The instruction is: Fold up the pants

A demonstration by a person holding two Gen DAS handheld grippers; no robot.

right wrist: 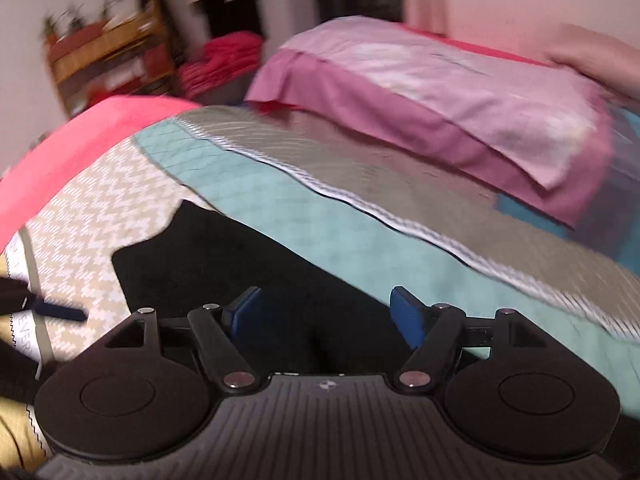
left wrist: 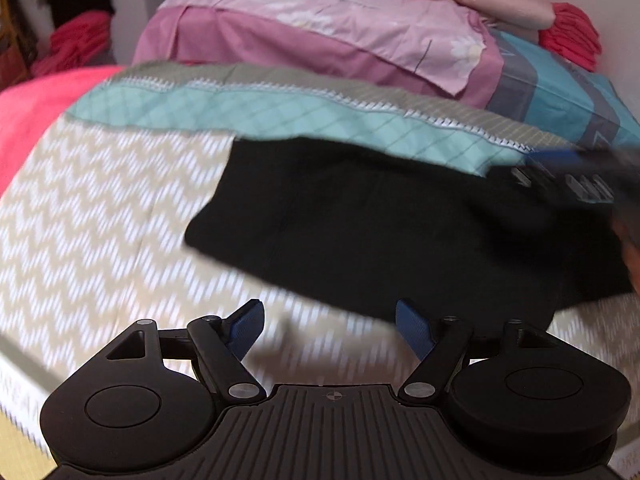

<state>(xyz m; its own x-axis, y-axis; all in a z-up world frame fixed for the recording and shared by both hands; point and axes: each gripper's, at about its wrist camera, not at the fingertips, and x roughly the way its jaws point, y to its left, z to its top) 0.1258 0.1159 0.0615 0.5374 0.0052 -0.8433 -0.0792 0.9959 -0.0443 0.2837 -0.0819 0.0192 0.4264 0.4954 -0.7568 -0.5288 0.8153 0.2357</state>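
Left claw (left wrist: 328,330) hangs released, blue pads (left wrist: 246,330) spread wide with nothing between them, just above the near edge of the black pants (left wrist: 392,232). Right claw (right wrist: 326,318) is likewise released and grips nothing, its two blue pads (right wrist: 406,316) parted over the dark cloth directly below it.

One pair of pants lies on the bed, folded into a compact black block resting on the beige-and-white zigzag bedspread (left wrist: 104,216). Its far edge touches the teal quilted band (left wrist: 240,114) of the spread.

The left wrist view takes in the whole folded block, and at its right end shows the other claw as a blurred blue-and-grey shape at the frame's edge. The right wrist view shows only part of the pants (right wrist: 224,264), a dark mass with a stepped corner at the left, and catches one blue finger of the other claw (right wrist: 60,311) low at the left over the zigzag cloth.

Beyond the teal band lies one pink-and-mauve pillow (left wrist: 320,36). A blue striped pillow (left wrist: 560,96) beside it is clear in the left view and only a blurred sliver in the right. Red cloth (left wrist: 570,36) is stacked at the far right in the left view; both views show another red pile (right wrist: 224,60) by the wall, and only the right view shows a wooden shelf (right wrist: 108,56).
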